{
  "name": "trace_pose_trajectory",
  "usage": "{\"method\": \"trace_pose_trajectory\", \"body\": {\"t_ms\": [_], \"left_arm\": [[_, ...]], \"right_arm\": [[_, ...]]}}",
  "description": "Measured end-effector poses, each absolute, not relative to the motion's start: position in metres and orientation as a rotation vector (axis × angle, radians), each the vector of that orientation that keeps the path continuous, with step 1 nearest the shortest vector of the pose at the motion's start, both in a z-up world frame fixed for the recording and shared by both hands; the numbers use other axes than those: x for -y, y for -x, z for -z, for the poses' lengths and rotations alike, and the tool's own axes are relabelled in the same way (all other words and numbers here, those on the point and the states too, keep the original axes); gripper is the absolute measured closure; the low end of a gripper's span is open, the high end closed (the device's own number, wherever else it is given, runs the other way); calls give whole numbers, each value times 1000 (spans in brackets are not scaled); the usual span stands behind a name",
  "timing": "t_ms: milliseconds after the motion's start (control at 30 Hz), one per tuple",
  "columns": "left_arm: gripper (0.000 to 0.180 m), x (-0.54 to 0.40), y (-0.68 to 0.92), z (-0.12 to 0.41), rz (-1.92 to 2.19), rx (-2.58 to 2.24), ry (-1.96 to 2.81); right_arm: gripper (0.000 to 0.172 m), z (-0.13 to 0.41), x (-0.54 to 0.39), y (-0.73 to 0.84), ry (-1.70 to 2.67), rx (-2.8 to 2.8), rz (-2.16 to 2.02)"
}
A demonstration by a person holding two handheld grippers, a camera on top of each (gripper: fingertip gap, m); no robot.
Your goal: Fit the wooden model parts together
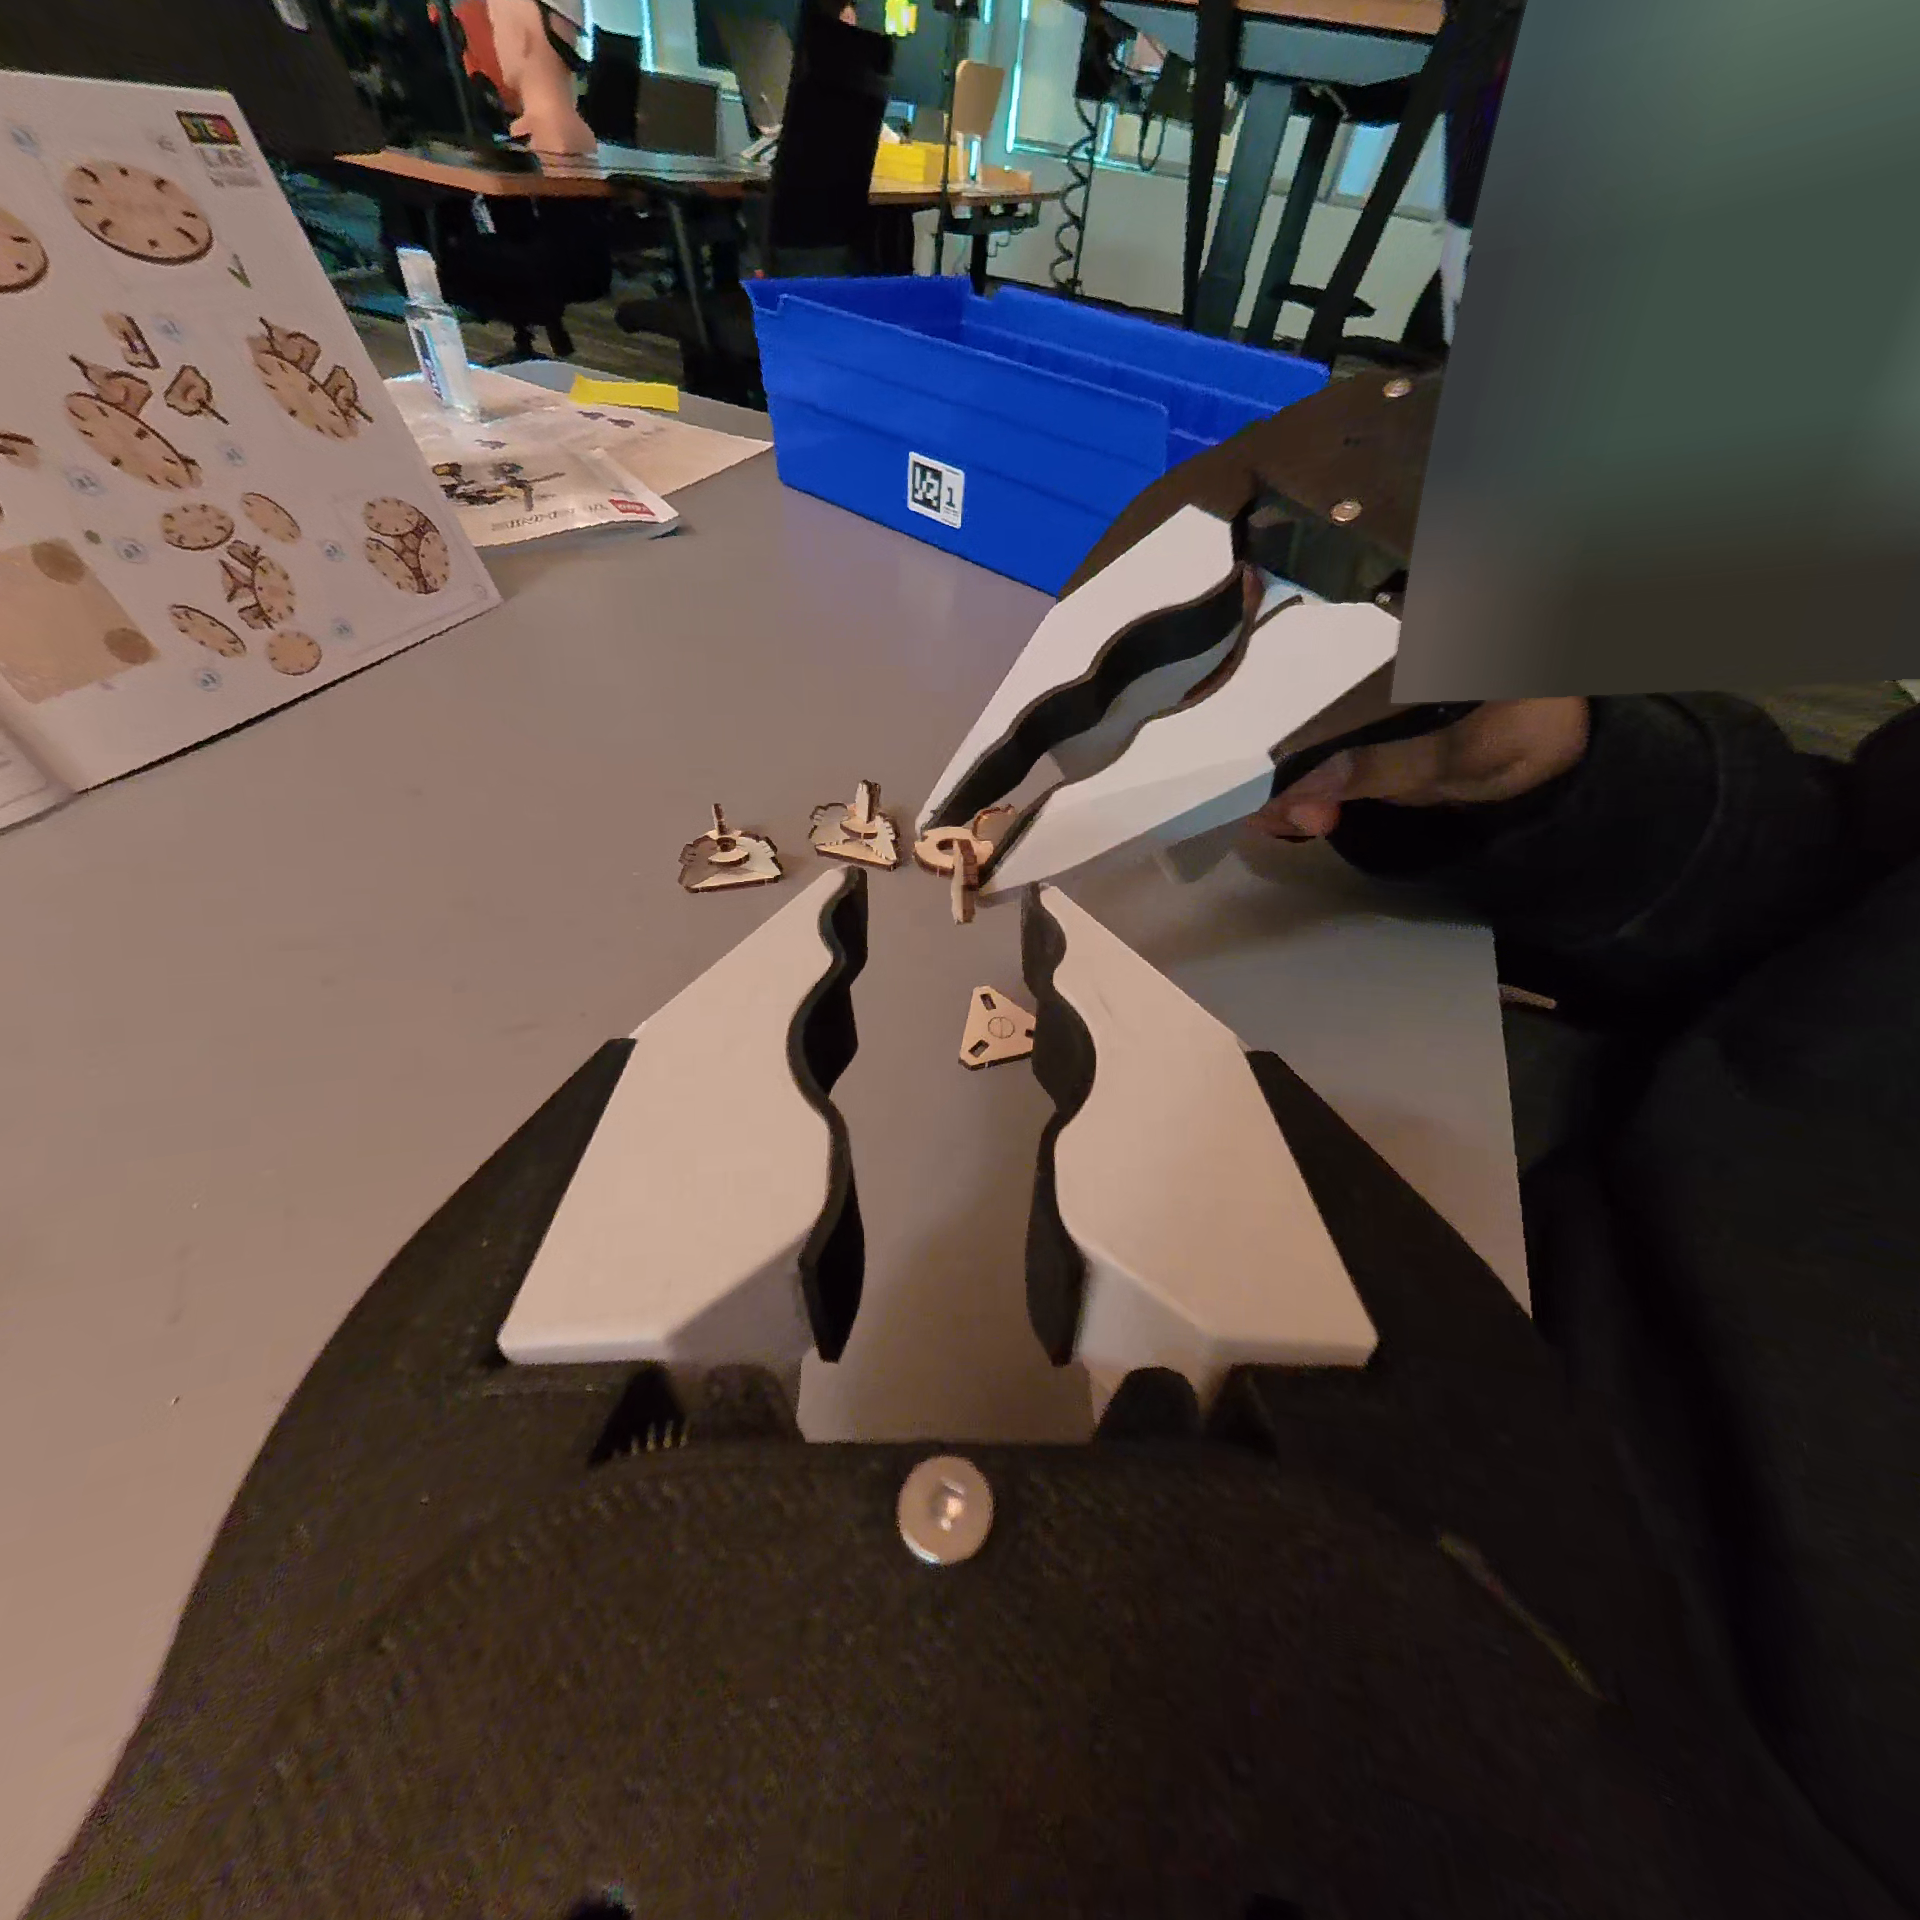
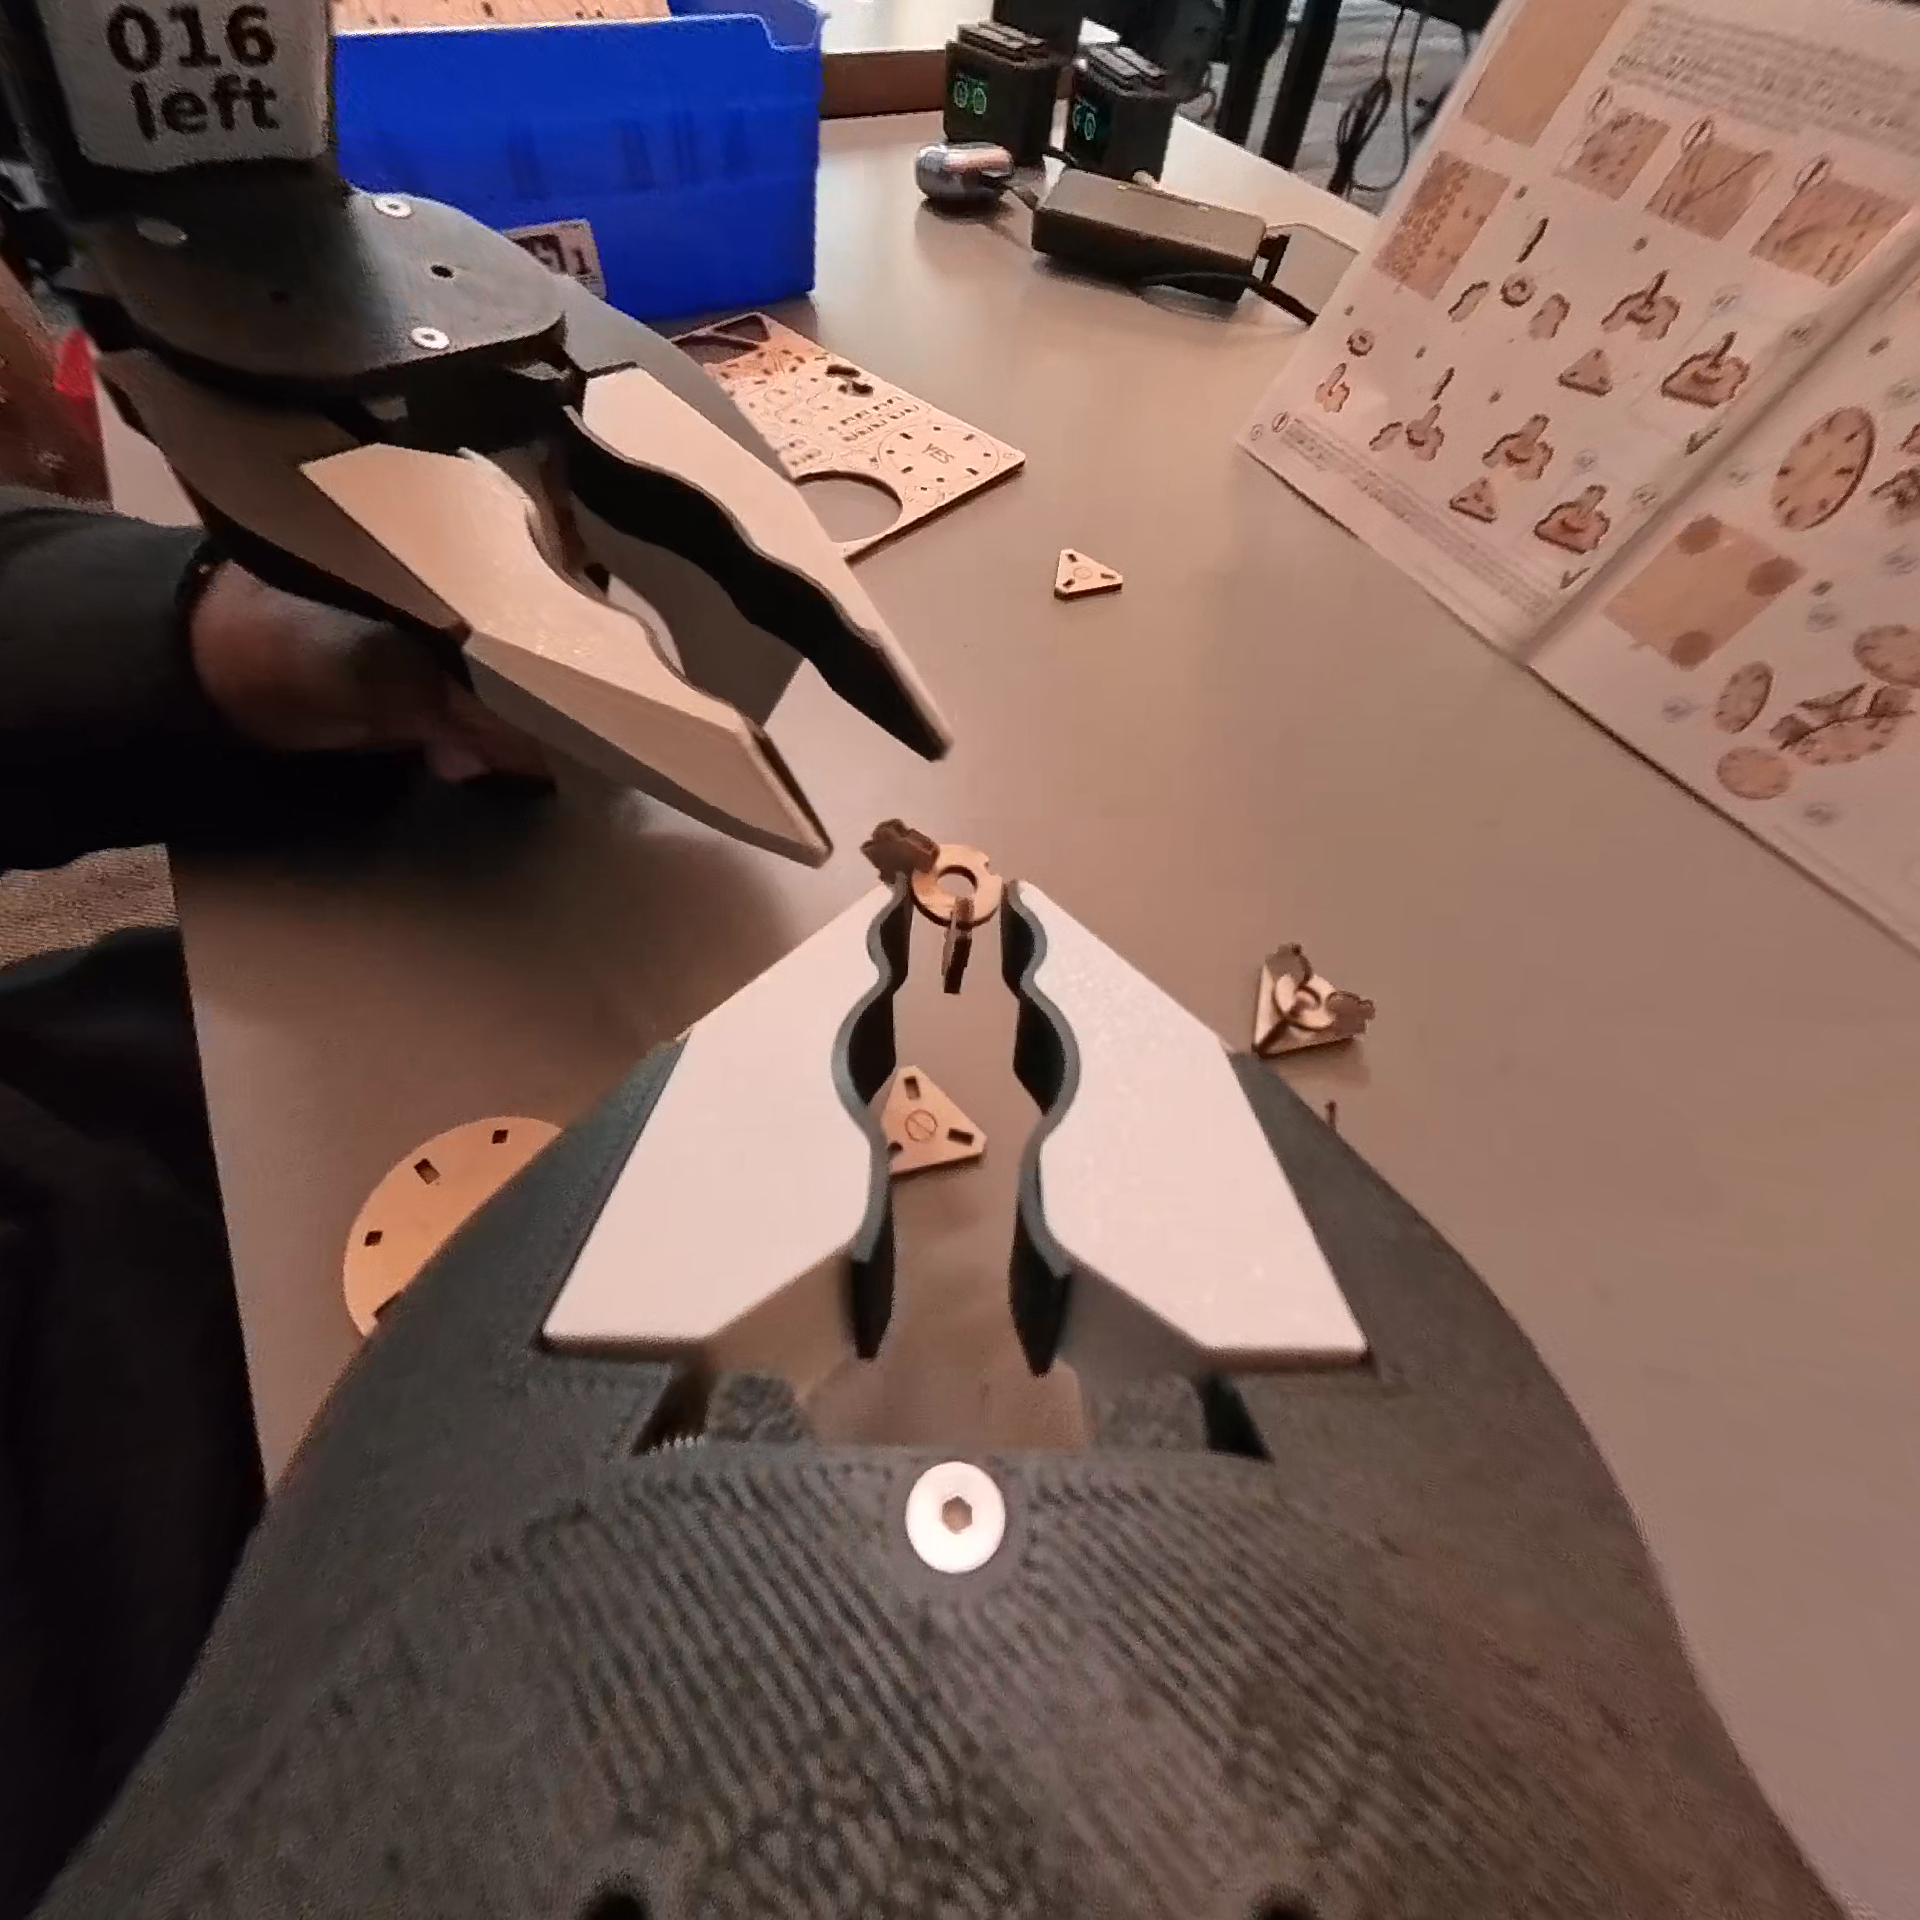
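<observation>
My right gripper (image 2: 956, 896) is shut on a small wooden ring with a peg through it (image 2: 954, 883) and holds it just above the grey table (image 2: 1299, 790). The left wrist view shows the same grasp, with the right gripper (image 1: 961, 857) pinching the ring piece (image 1: 948, 850) at its tips. My left gripper (image 1: 943, 894) is open and empty, its tips close in front of the ring piece. It also shows in the right wrist view (image 2: 875, 795), open. A flat wooden triangle plate (image 1: 995, 1029) lies on the table between the left fingers, and it shows under the right gripper too (image 2: 925, 1127).
Two assembled wooden triangle pieces (image 1: 727, 857) (image 1: 857, 831) stand left of the ring piece. One more assembled piece (image 2: 1304, 1008), a spare triangle (image 2: 1086, 575), a wooden disc (image 2: 436, 1205) and a cut-out wooden sheet (image 2: 873, 436) lie around. A blue bin (image 1: 966, 416) and instruction sheets (image 1: 208, 416) stand behind. My left and right fingertips are right by each other. The flat wooden triangle plate (image 1: 995, 1029) is about 7 cm from my right fingertips. It turns up in the right wrist view (image 2: 917, 1122) as well.
</observation>
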State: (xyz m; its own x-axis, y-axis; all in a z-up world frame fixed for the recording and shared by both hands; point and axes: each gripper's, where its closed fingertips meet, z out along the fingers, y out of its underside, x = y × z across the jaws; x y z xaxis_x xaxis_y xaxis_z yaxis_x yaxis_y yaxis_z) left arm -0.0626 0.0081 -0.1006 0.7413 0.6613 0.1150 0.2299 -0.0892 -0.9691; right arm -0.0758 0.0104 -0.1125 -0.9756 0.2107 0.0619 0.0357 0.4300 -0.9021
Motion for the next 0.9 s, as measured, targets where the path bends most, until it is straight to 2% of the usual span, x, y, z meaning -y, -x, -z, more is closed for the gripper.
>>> {"method": "trace_pose_trajectory", "body": {"t_ms": [300, 433, 600, 800, 900], "left_arm": [[154, -7, 63, 101, -374, 734, 1647], [154, -8, 62, 102, -379, 730, 1659], [155, -8, 62, 101, -382, 729, 1655], [155, -6, 63, 101, -372, 738, 1641], [155, -6, 64, 100, -363, 743, 1635]], "right_arm": [[156, 130, -23, 88, 293, 2606, -1499], [156, 140, -10, 62, 200, 2721, -1528], [156, 170, -1, 55, 157, 2757, -1326], [156, 175, 4, 45, 93, 2772, -1297], [150, 178, 3, 45, 101, 2795, -1281]]}}
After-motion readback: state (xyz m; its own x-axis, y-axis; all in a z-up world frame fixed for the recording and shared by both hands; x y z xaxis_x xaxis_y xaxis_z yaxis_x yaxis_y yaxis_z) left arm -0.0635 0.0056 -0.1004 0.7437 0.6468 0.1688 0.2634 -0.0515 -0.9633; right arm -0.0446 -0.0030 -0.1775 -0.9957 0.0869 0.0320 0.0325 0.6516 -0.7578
